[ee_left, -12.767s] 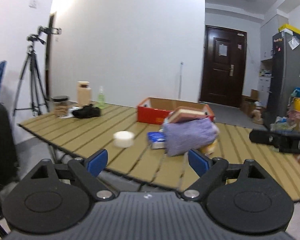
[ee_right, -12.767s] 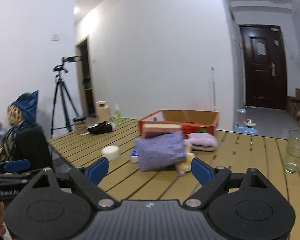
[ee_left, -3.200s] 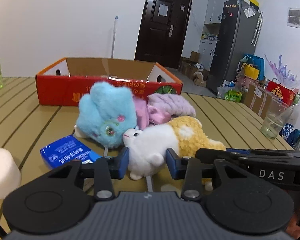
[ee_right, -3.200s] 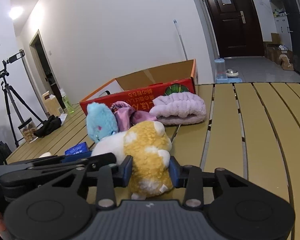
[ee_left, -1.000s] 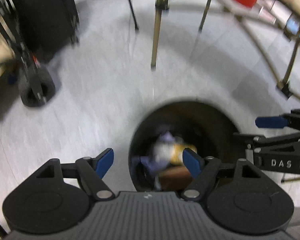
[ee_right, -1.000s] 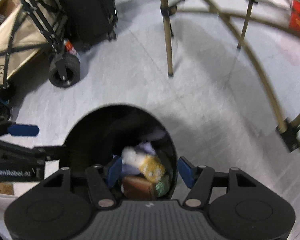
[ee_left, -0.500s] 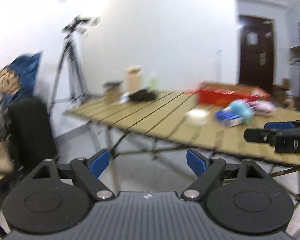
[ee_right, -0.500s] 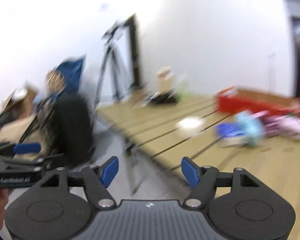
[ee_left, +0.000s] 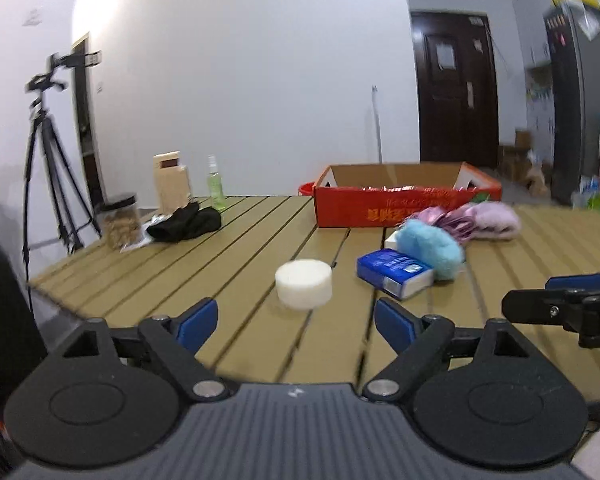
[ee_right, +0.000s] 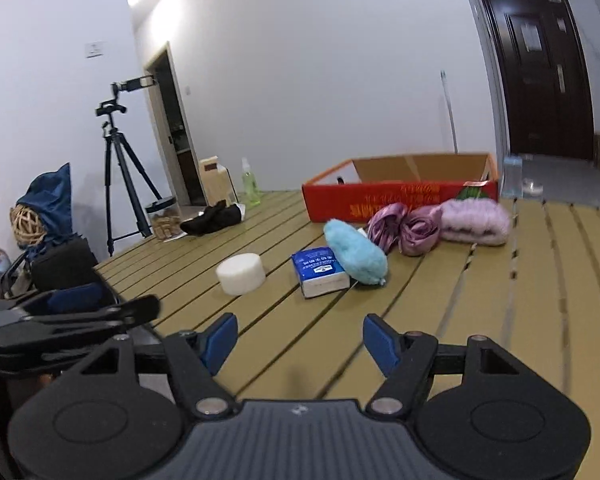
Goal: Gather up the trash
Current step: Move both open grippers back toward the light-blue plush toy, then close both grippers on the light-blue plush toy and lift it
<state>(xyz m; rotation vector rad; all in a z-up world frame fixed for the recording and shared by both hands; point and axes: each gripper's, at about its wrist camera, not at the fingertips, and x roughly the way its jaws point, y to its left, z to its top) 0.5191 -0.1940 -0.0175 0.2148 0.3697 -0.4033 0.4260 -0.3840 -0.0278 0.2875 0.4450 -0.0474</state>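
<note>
A slatted wooden tabletop (ee_left: 236, 248) in a white-walled room carries what is left to collect: a white puck (ee_left: 304, 289), blue tissue pack (ee_left: 396, 273), blue plush (ee_right: 356, 256) and pink cloths (ee_right: 472, 222). Both the left gripper (ee_left: 296, 322) and right gripper (ee_right: 296, 340) hover before them with fingers spread and empty, having just been opening.

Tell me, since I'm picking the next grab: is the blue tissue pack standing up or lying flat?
Lying flat. The tissue pack rests on its broad side on the table, printed face up, beside the blue plush toy.
</note>
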